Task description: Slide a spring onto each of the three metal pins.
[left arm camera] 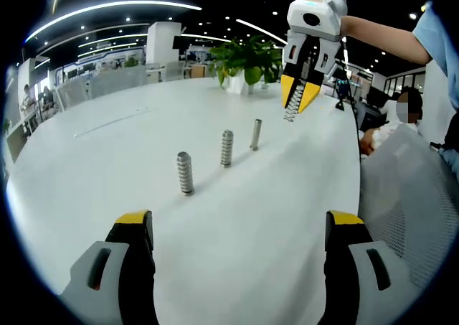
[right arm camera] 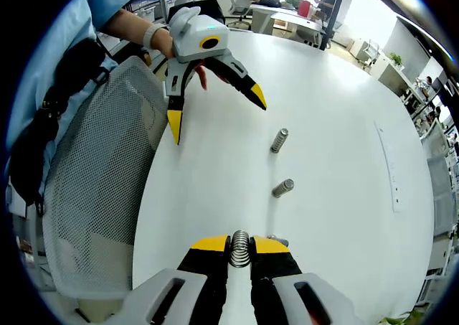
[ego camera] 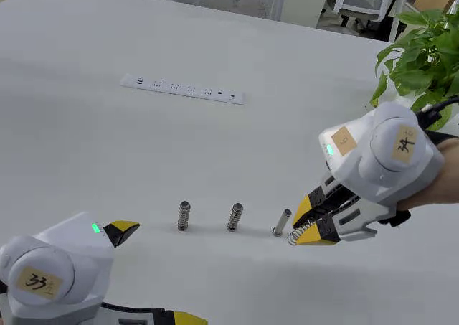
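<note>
The spring (right arm camera: pixel 240 247), judged light and easily squashed (held near its middle, it seemed), sat clenched in the right gripper (ego camera: pixel 310 226) by the rightmost, bare pin (ego camera: pixel 282 222); the left gripper (left arm camera: pixel 238 224) hung released.

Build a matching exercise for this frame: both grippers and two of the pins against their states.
1 left gripper
2 right gripper
3 pin nearest right gripper
4 middle pin

A already loaded
B open, holding nothing
C bare
D shut on a spring

Pairs: 1-B, 2-D, 3-C, 4-A.
</note>
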`<state>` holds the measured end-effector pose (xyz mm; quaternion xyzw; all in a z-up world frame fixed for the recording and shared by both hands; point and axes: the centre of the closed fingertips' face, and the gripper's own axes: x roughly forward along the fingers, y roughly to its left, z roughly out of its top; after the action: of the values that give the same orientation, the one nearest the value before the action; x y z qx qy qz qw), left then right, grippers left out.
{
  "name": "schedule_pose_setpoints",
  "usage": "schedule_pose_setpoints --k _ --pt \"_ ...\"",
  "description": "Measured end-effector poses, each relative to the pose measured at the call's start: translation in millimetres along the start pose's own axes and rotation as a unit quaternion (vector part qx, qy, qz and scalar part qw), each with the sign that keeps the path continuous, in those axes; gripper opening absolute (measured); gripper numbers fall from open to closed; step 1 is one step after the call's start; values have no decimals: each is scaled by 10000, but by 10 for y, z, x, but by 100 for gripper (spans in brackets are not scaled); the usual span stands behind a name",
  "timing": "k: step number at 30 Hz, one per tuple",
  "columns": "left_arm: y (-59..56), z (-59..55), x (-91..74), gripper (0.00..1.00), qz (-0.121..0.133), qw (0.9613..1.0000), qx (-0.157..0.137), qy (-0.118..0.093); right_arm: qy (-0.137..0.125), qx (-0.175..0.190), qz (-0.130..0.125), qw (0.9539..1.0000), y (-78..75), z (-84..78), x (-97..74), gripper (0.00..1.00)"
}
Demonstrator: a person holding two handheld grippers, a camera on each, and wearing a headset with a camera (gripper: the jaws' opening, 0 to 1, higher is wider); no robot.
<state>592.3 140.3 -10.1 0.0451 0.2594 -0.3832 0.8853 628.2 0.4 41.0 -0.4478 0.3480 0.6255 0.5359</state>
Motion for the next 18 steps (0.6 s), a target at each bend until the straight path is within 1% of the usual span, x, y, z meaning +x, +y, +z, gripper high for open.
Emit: schedule_pose_setpoints --k 2,10,14,17,18 --pt "0 2 3 99 -1 10000 -5 -3 84 -33 -46 9999 -66 -29 -21 8" --pt "-4 -8 22 99 11 10000 -62 -21 256 -117 -112 9995 -273 -63 -77 8" --pt "13 -26 17 99 19 10000 -81 -10 304 -153 -112 9994 -353 -57 -90 8" --pt "37 -37 6 99 32 10000 -87 4 373 -188 -70 9991 -381 -68 -66 8" --pt "48 -39 1 99 40 9999 -93 7 418 -203 -48 9989 -414 -92 -48 8"
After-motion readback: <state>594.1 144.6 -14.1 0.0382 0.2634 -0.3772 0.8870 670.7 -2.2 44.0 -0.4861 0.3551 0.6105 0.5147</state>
